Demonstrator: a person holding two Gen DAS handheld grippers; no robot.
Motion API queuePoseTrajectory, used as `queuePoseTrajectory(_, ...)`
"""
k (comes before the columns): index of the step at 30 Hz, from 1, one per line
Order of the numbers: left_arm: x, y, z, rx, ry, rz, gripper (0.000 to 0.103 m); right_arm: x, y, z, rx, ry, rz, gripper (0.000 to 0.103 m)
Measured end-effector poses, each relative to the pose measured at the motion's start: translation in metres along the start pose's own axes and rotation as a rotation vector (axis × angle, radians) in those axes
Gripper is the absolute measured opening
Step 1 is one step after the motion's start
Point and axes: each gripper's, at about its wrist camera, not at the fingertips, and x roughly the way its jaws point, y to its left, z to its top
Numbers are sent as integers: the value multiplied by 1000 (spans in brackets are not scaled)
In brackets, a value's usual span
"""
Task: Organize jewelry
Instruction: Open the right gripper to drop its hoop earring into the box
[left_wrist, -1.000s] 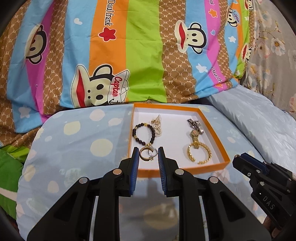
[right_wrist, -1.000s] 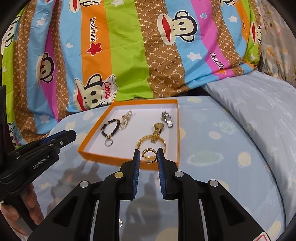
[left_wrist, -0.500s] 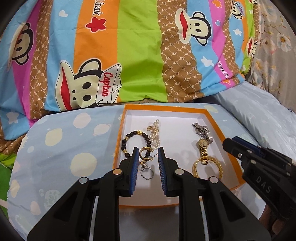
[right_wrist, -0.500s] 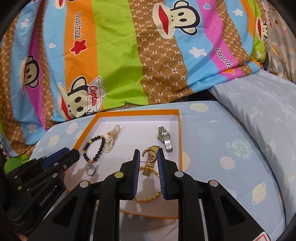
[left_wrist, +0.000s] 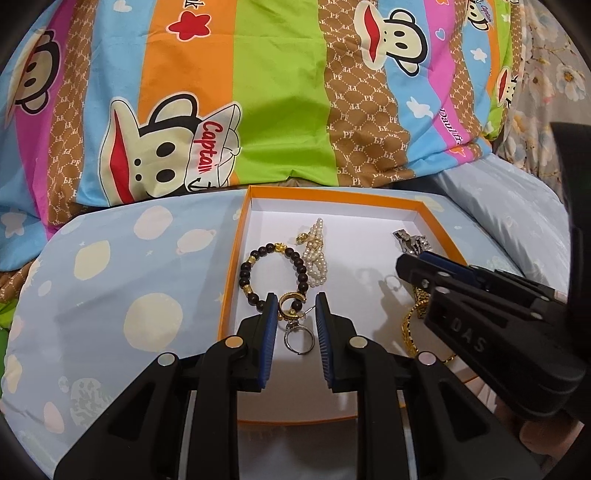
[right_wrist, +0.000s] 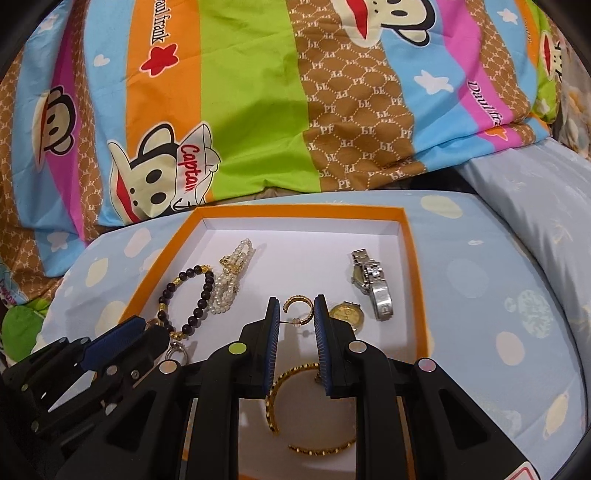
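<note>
An orange-rimmed box (left_wrist: 369, 195) with a white floor lies on the blue spotted bedding; it also shows in the right wrist view (right_wrist: 295, 211). My left gripper (left_wrist: 295, 314) is shut on a gold hoop earring (left_wrist: 290, 308) above the box's near left part. My right gripper (right_wrist: 294, 310) is shut on a second gold hoop earring (right_wrist: 299, 308) over the box's middle. In the box lie a dark bead bracelet (left_wrist: 251, 275), a pearl bracelet (left_wrist: 316, 254), a silver ring (left_wrist: 299, 338), a silver watch (right_wrist: 371, 282), a gold watch (right_wrist: 347, 312) and a gold bangle (right_wrist: 280, 413).
A striped cartoon-monkey quilt (left_wrist: 258, 92) rises behind the box. A pale blue pillow (right_wrist: 535, 192) lies at the right. Blue spotted bedding (left_wrist: 110, 295) surrounds the box.
Both grippers have moved forward from the box's near edge to over its inside, each still holding its earring. The right gripper now sits close beside the left one.
</note>
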Motion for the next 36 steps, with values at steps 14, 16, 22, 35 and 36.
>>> queuePoseTrajectory(14,12,-5,-5,10,43,-20,24,11,4,2,-10,4,7,19)
queuePoseTrajectory(16,10,-4,-5,5,37,-10,38,10,3,1,-8,-2,6,19)
queuePoseTrajectory(22,7,-4,-4,2,22,-5,47,6,5,0,-18,-21,-2,20)
queuePoseTrajectory(35,6,-3,-4,-1,15,-3,47,3,4,0,-21,-35,-7,21)
queuePoseTrajectory(36,5,-2,-4,-4,10,-3,47,1,4,0,-23,-42,-13,21)
